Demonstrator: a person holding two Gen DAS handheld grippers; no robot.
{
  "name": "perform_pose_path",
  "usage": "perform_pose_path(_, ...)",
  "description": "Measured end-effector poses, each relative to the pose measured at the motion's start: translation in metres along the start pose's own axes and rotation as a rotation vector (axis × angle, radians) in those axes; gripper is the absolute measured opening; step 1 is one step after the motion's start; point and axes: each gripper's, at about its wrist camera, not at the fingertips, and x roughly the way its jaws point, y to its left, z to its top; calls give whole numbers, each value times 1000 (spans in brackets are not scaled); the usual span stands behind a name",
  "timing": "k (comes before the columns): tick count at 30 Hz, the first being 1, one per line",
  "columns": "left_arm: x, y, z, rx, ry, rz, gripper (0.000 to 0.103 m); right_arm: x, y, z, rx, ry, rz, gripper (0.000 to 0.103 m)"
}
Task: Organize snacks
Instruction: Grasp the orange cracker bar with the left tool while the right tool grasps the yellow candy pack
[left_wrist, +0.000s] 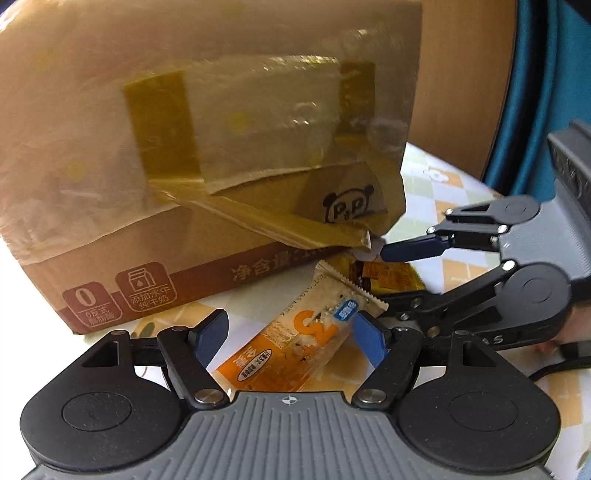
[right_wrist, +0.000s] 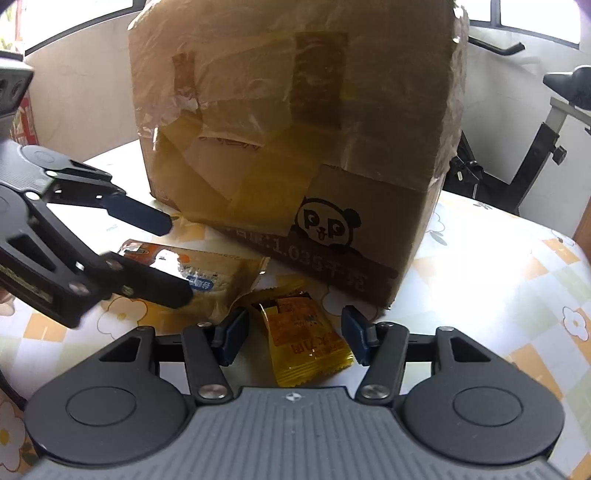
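Cardboard fills the upper part of both views: a big taped carton (right_wrist: 295, 147) with a panda logo stands on the flowered, checked tablecloth (right_wrist: 498, 295), its lower corner just above the snacks. In the left wrist view, the left gripper (left_wrist: 291, 336) sits low in the frame with its blue pads apart on either side of an orange snack packet (left_wrist: 295, 339), which lies flat on the cloth and runs from the bottom centre up toward the carton; the right-hand pad looks to be at the wrapper's edge, the left-hand pad stands clear, so no squeeze shows. At the right of that same view the right gripper (left_wrist: 388, 277) reaches in, its fingers spread above and below a yellow snack packet (left_wrist: 391, 277) right beside the orange one's crimped end. Switch to the right wrist view: that yellow packet lies at lower centre between the two blue pads, with a gap on both sides, so the claw is apart and not clamped. Left of it, the orange packet lies under the other gripper's dark fingers (right_wrist: 159, 284).
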Motion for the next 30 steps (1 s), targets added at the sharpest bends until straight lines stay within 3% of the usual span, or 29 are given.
perform_pose_path(3,4,-2,-4,-9,-1,3,60,-4,1,-3,4,-9,4,47)
perform_pose_path(10,-5,6,-16,-102,-22,28,51,-6,4,-4,-3,-19,-5,40)
perform_pose_path(18,-24,30,-49,-329,-30,69,44,-8,7,-6,-10,-23,-14,39)
perform_pose_path(30,-29,27,-59,-318,-32,104,44,-8,5,-6,-7,-24,-7,39)
